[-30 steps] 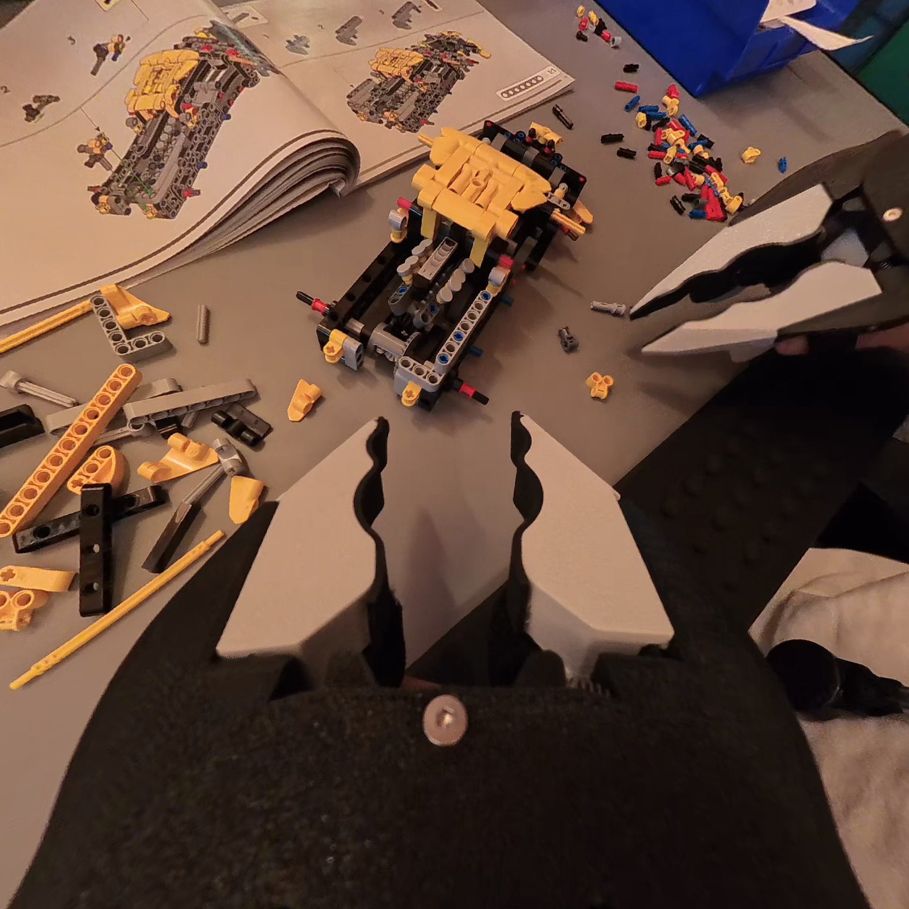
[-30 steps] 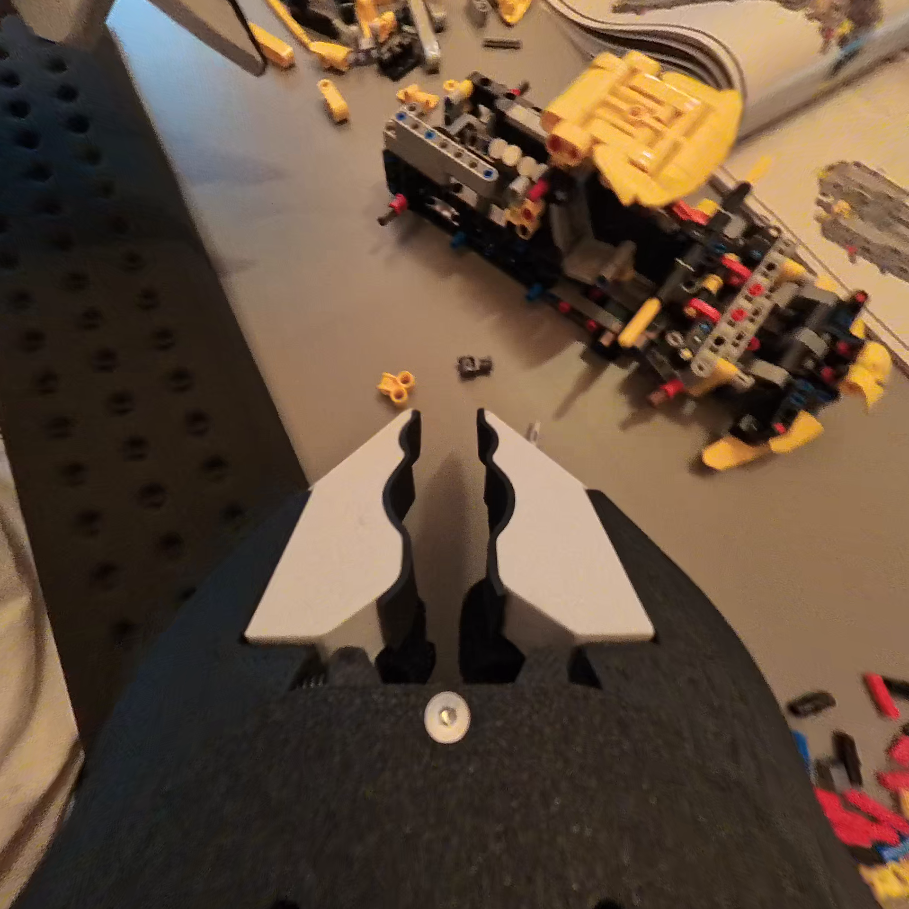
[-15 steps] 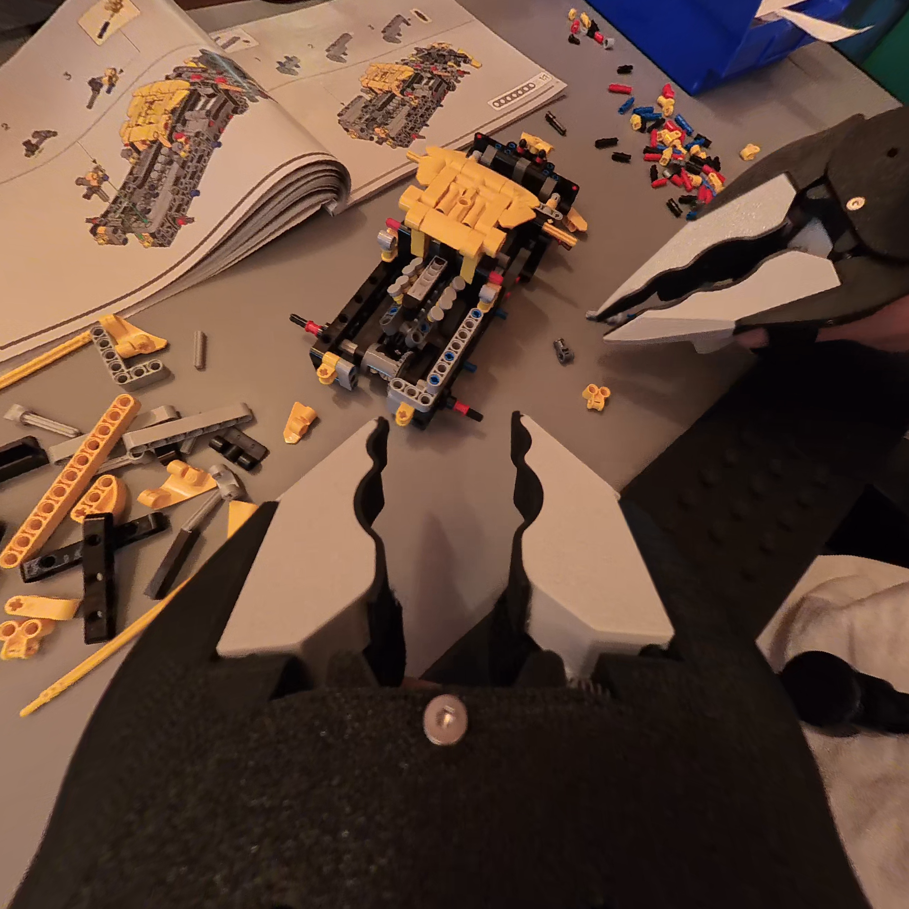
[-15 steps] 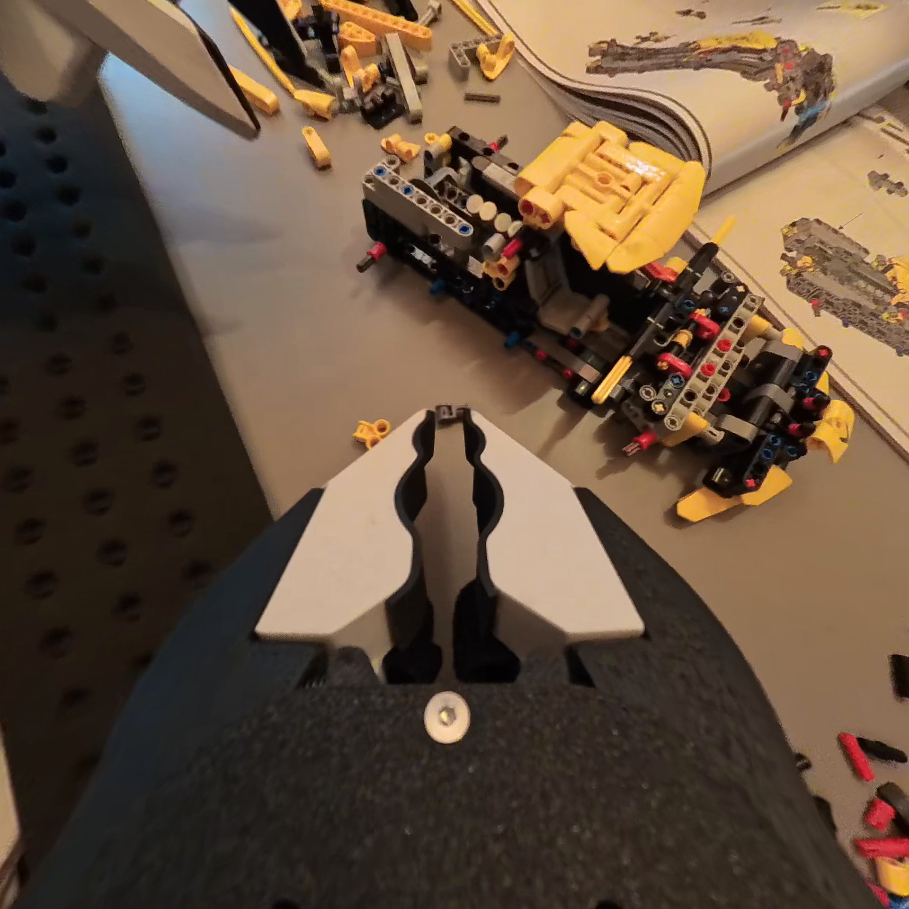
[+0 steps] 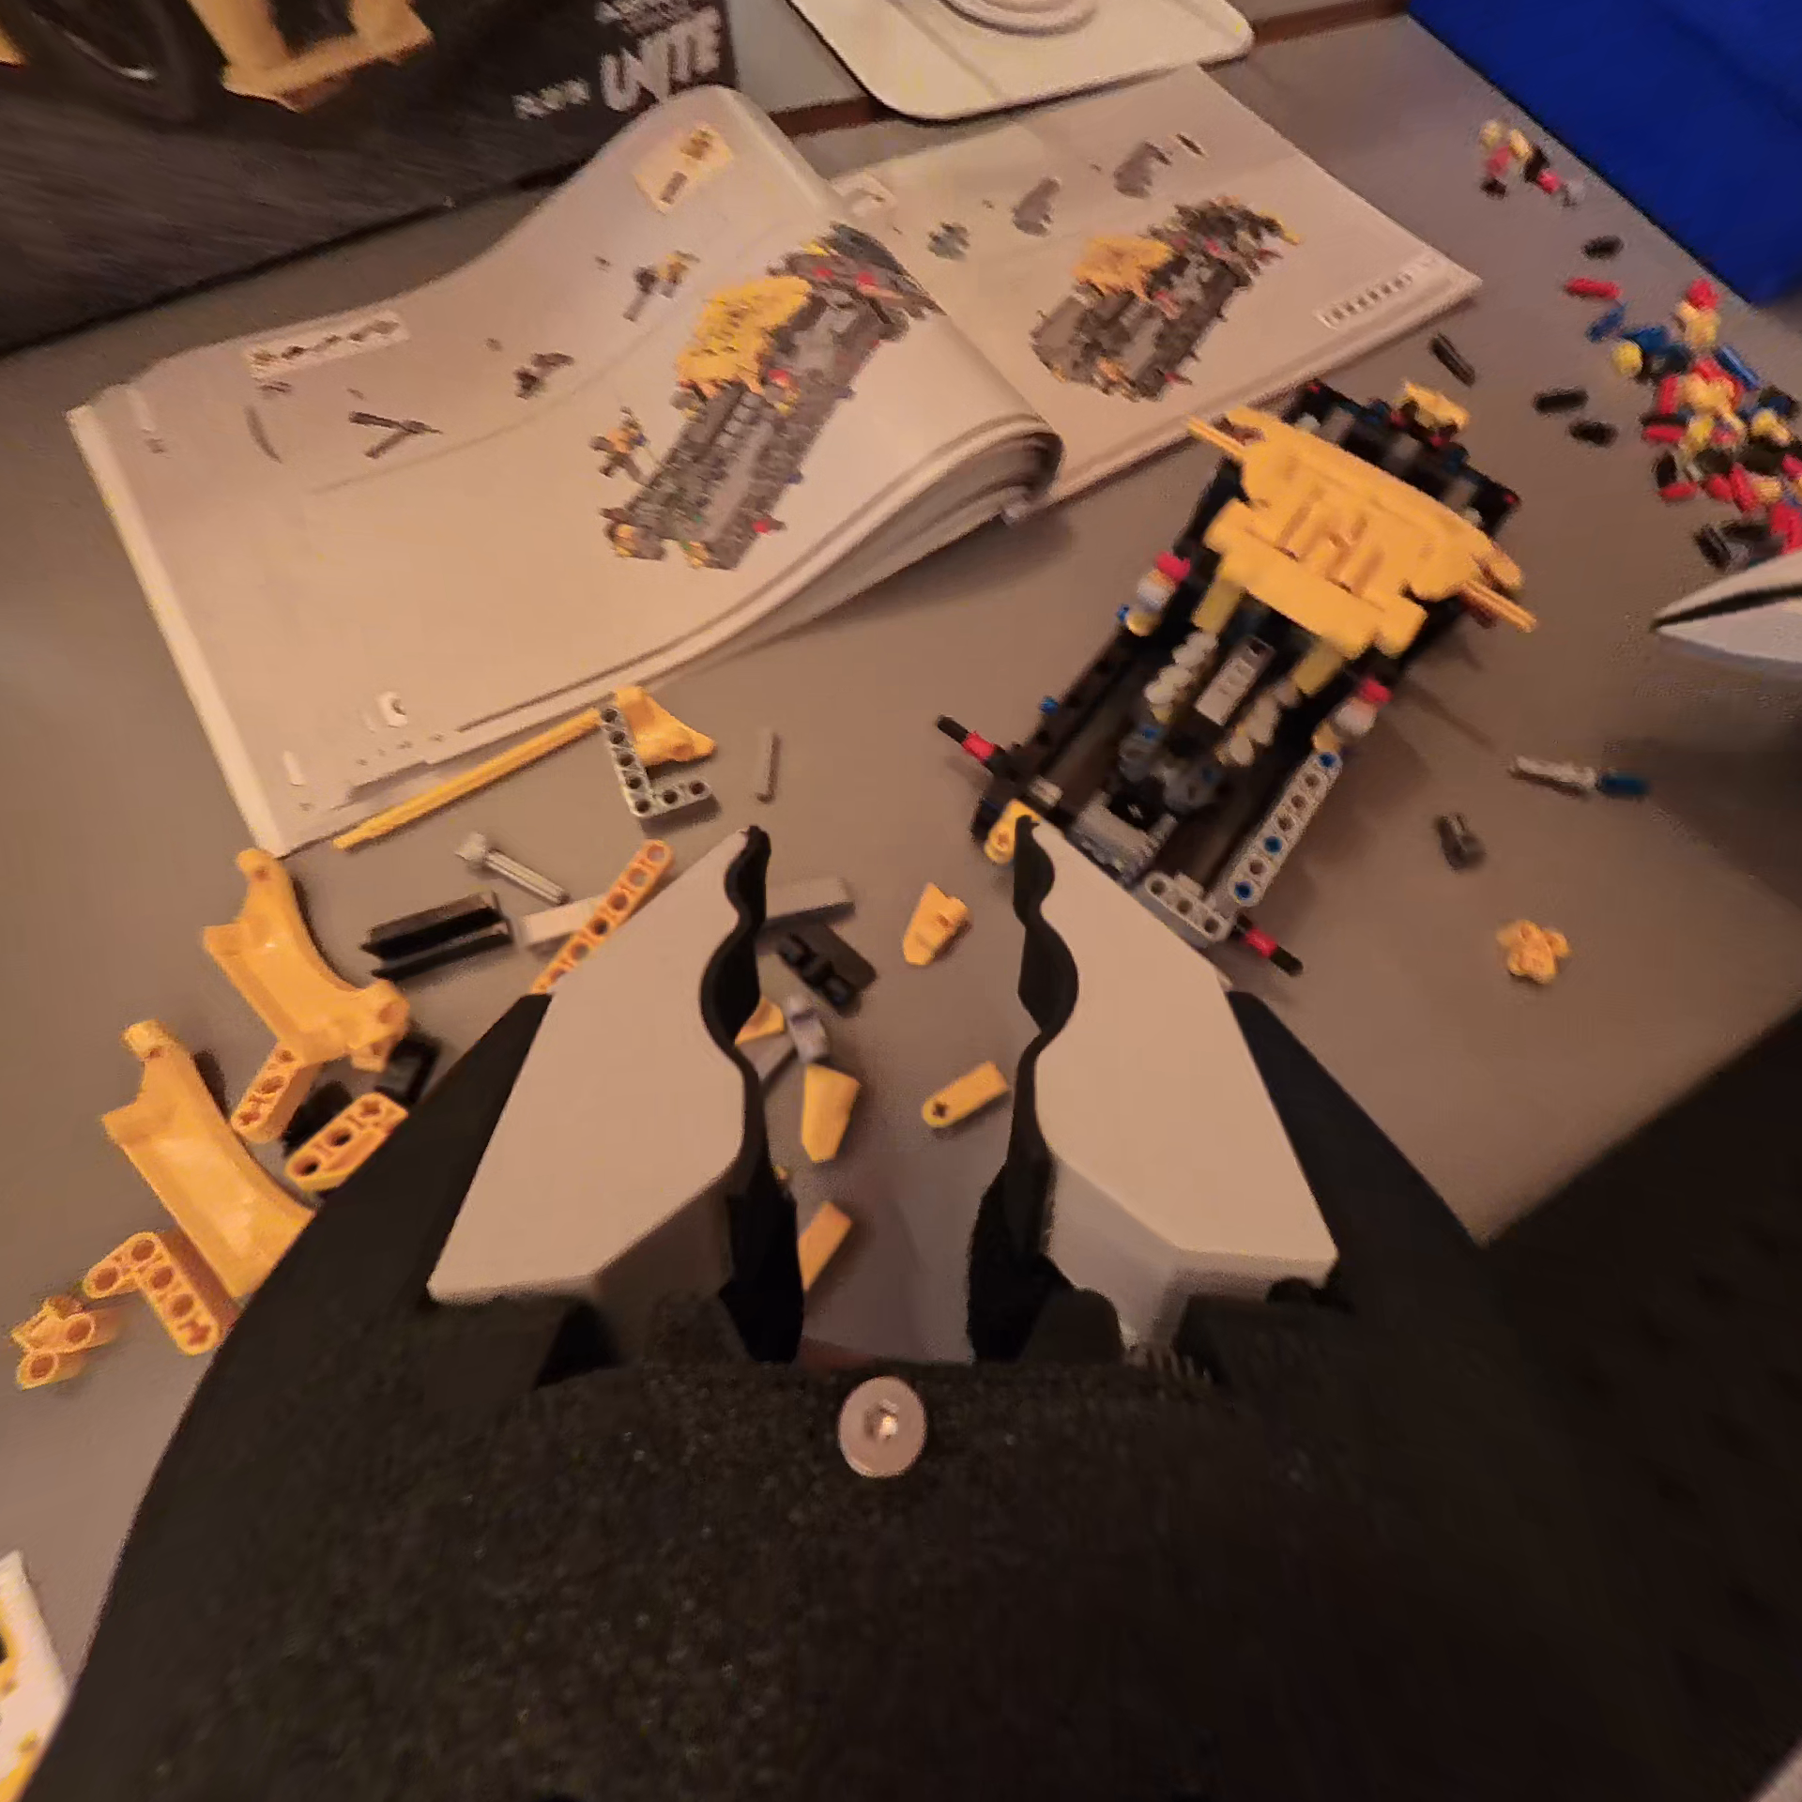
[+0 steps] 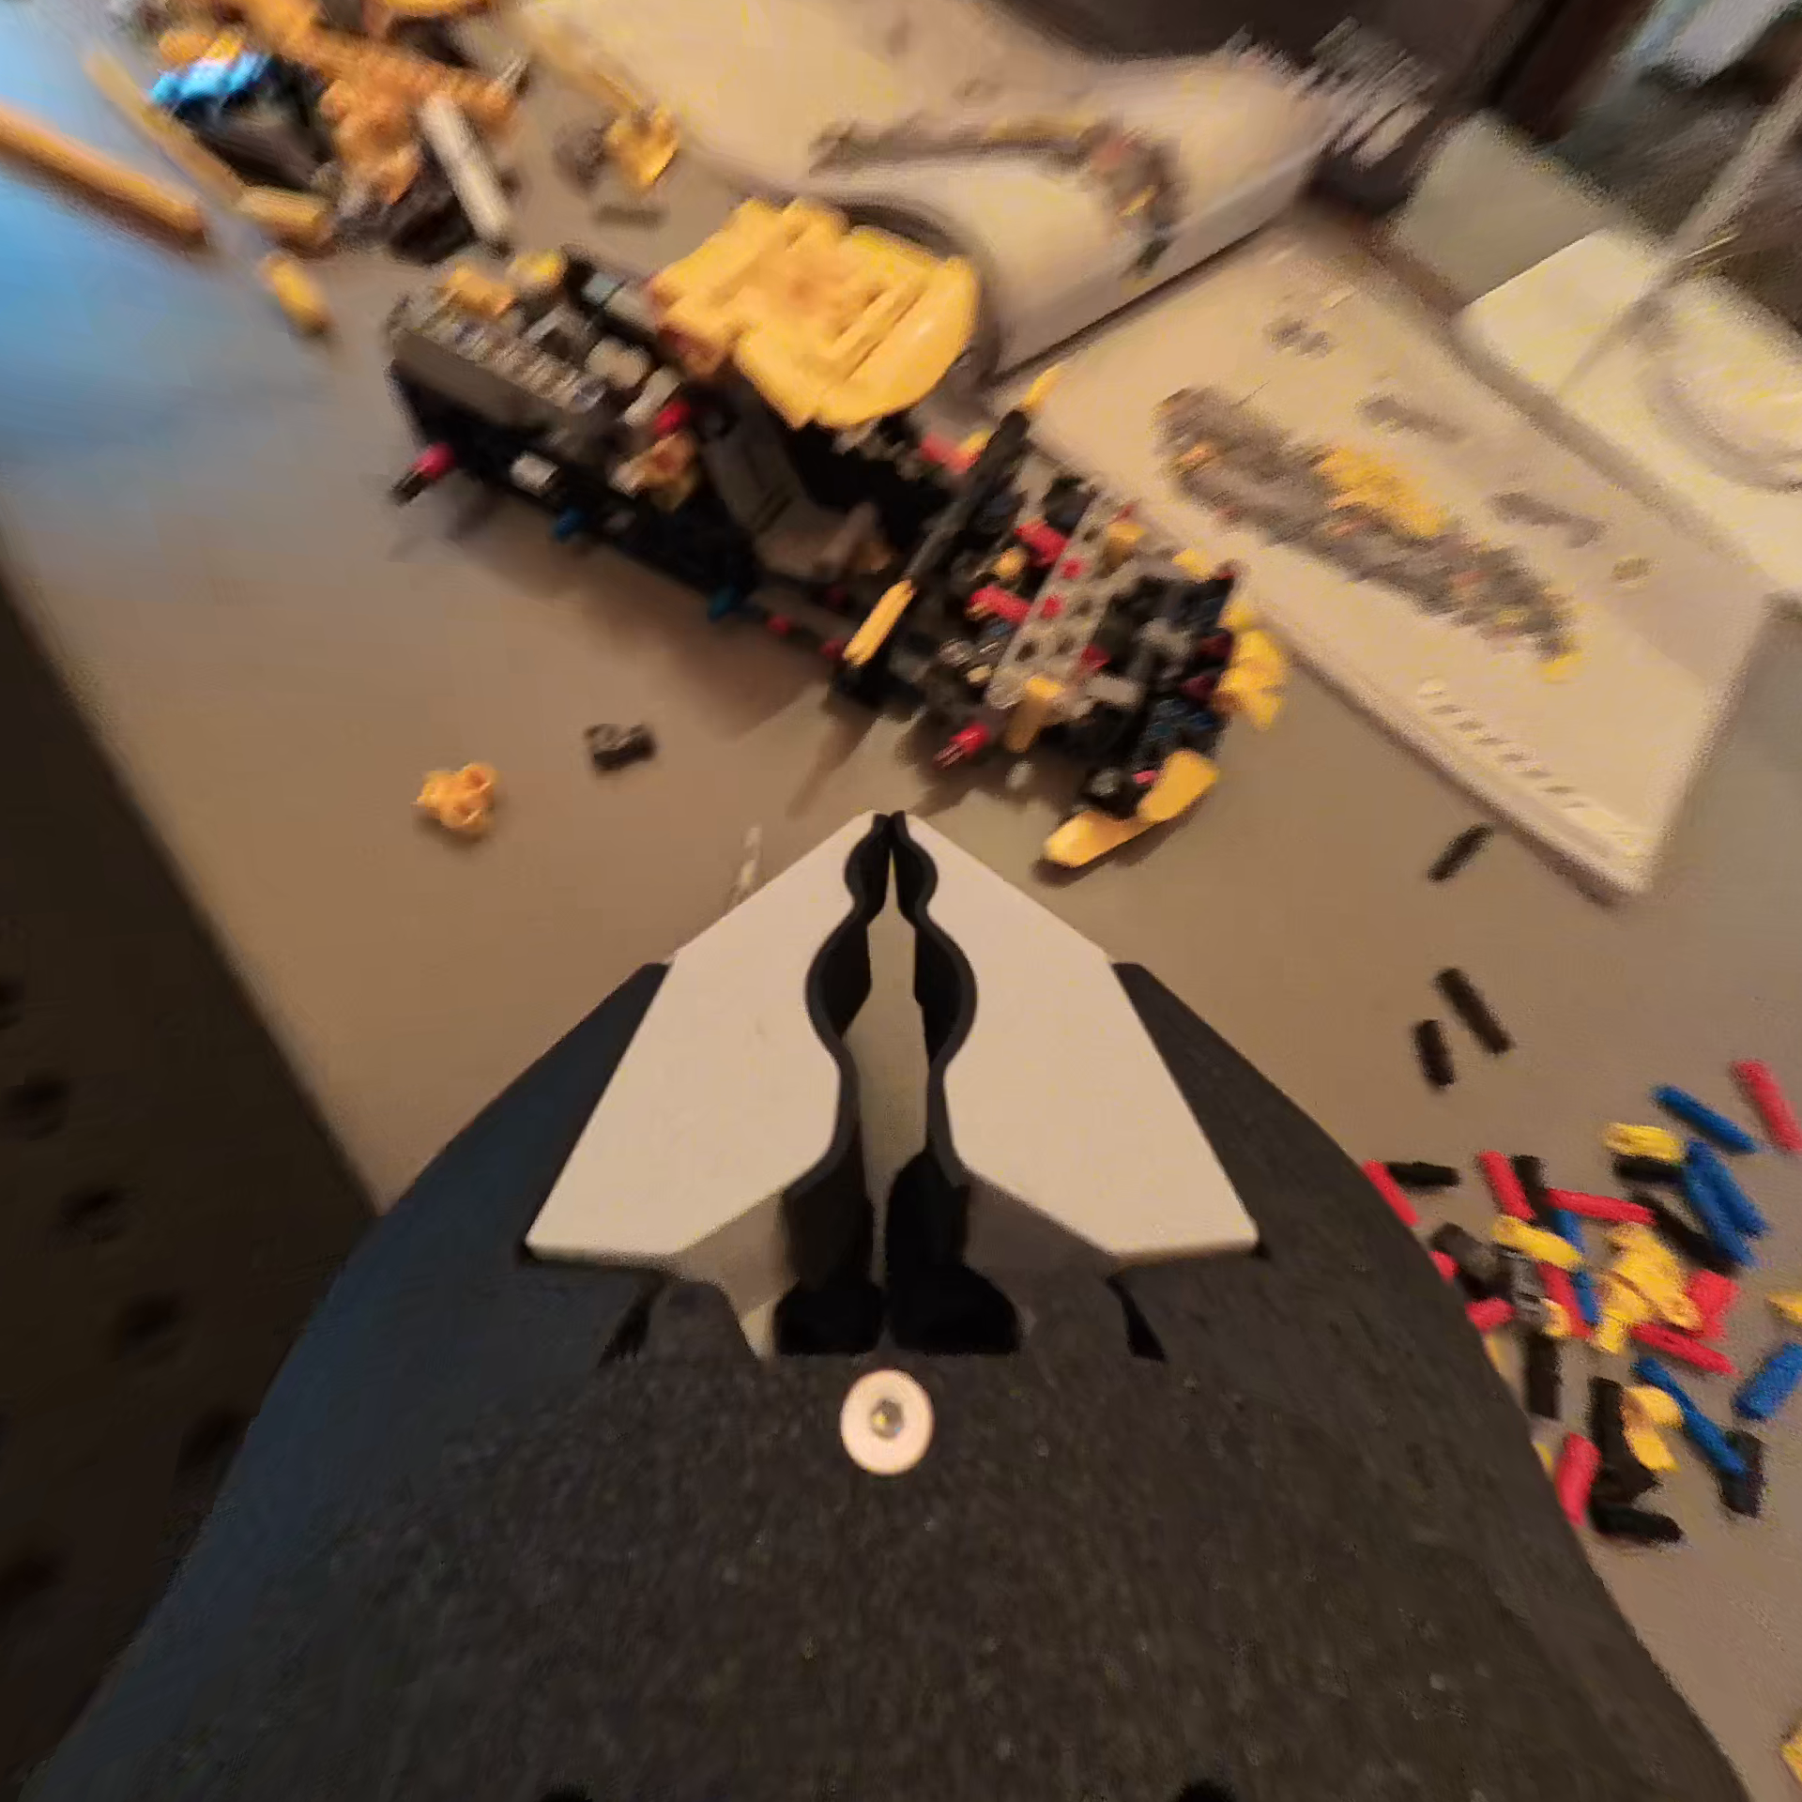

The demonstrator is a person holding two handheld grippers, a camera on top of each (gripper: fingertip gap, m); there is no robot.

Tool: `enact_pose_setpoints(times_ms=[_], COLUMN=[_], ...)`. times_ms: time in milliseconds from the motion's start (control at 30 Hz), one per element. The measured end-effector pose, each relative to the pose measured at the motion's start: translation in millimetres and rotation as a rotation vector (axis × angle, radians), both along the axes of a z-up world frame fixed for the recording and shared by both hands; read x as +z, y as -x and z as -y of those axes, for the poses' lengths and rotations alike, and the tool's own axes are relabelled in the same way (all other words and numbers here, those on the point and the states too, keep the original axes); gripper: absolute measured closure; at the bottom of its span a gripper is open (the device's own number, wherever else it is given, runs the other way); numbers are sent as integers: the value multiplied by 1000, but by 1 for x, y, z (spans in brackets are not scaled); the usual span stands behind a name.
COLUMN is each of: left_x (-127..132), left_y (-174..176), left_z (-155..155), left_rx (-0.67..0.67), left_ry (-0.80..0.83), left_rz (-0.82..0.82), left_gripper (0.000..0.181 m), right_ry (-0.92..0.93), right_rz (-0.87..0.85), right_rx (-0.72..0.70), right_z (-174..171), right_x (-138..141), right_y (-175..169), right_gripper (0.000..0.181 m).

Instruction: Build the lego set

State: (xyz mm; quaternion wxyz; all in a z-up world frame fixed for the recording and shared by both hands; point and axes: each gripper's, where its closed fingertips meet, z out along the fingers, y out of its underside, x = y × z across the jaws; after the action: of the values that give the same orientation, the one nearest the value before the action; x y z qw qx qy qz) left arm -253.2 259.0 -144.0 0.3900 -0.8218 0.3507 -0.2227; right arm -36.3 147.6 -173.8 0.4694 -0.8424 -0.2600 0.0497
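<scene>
Between my left gripper's [image 5: 882, 843] spread, empty jaws lie loose yellow wedges [image 5: 827, 1112] and a black connector [image 5: 829, 960] on the grey table [image 5: 1365, 1053]. My right gripper [image 6: 892, 819] has its tips pressed together; I cannot see anything pinched there, though the view is blurred. Just beyond it sit a small yellow piece [image 6: 458, 798] and a black pin [image 6: 619, 746]. To its right is a heap of red, blue and yellow pins [image 6: 1638, 1287]. Farther on stands the model [image 5: 1258, 683]: a black chassis with a yellow panel fitted on top, and bare axles poking out the sides. Past it the manual [image 5: 605, 468] lies open. Judging by the many beams [image 5: 600, 921] and curved panels [image 5: 195, 1160] unused at left, I'd say the build is well begun but far from finished.
</scene>
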Motion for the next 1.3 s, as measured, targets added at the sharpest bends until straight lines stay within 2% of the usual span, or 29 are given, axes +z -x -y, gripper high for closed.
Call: enact_pose_setpoints(times_ms=[100,267,600,833,1000,1100,1200,1300], left_x=[3,0,1,-4,-7,-8,-7,-5], left_y=[5,17,17,16,13,9,9,5], left_z=[-19,-49,-110,-144,-151,-144,-134,-128], left_rx=[45,95,98,90,73,45,22,10], left_ry=[-11,-23,-88,-53,-45,-29,-19,-6], left_rz=[46,48,49,84,85,91,79,53], left_gripper=[131,131,130,130,130,130,130,130], right_ry=[-67,-138,-74,-27,-6,-13,-9,-76], right_rz=[-26,-23,-14,59,59,44,-6,-14], right_rx=[-59,-66,-98,-108,-107,-78,17,15], right_z=[-7,-9,-13,-16,-15,-13,-6,-3], right_x=[7,16,1,-13,-17,-14,-10,3], right_y=[-11,-14,-20,-22,-21,-16,1,1], right_gripper=[181,181,181,181,181,181,181,181])
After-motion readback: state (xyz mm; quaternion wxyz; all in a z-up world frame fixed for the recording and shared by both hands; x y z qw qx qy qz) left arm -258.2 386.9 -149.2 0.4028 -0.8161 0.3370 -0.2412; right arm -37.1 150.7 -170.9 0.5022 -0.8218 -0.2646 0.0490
